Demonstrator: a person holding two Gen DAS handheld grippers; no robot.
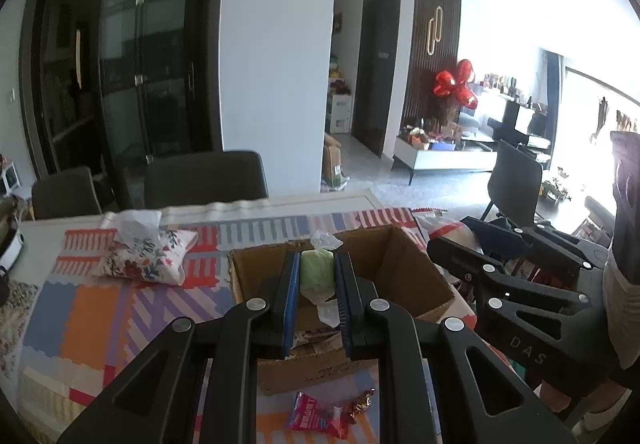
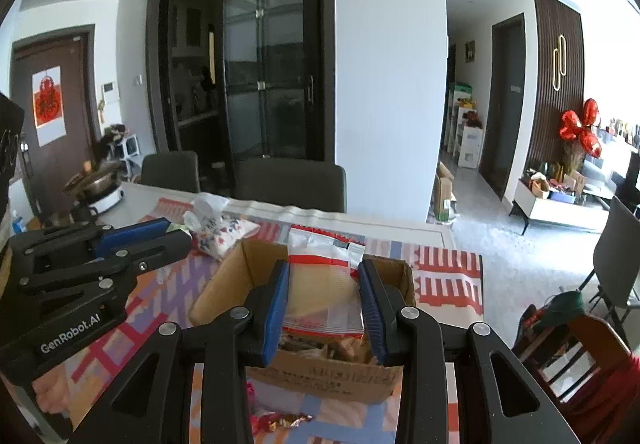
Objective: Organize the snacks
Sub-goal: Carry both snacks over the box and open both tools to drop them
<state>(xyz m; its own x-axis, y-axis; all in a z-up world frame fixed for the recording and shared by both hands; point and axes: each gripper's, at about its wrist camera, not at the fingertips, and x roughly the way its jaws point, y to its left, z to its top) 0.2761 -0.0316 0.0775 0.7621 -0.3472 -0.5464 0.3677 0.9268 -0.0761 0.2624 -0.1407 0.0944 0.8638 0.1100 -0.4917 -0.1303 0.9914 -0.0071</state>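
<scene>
i've got both claws loaded over the cardboard box (image 1: 404, 276) right now. my left gripper (image 1: 317, 276) is pinching a pale green snack in a clear wrapper (image 1: 317, 271), blue pads tight against both sides of it, the twisted plastic end poking up above the fingers. it hangs above the open box, roughly over the middle of the opening from the left wrist view.

my right gripper (image 2: 325, 302) is clamped on a flat bag with red trim (image 2: 326, 284), clear window facing me, something beige showing through. the white and red top of the bag sticks up past the fingertips. it too sits above the box (image 2: 224, 284), whose flaps stand open and whose inside already shows some wrappers near the bottom edge.

from the left camera i can see my right gripper off to the side (image 1: 456, 256), and from the right camera the left one (image 2: 168, 234) crosses in from the left, so the two are near each other on either side of the box.

the box stands on a patchwork tablecloth (image 1: 92, 308) of orange, blue and striped squares. in front of the box, on the cloth, lie a pink snack packet (image 1: 320, 418) and a small shiny foil candy (image 1: 360, 402) just beside it. farther back on the cloth is a floral pouch (image 1: 148, 258) with a white tissue (image 1: 136, 224) on its top.
</scene>
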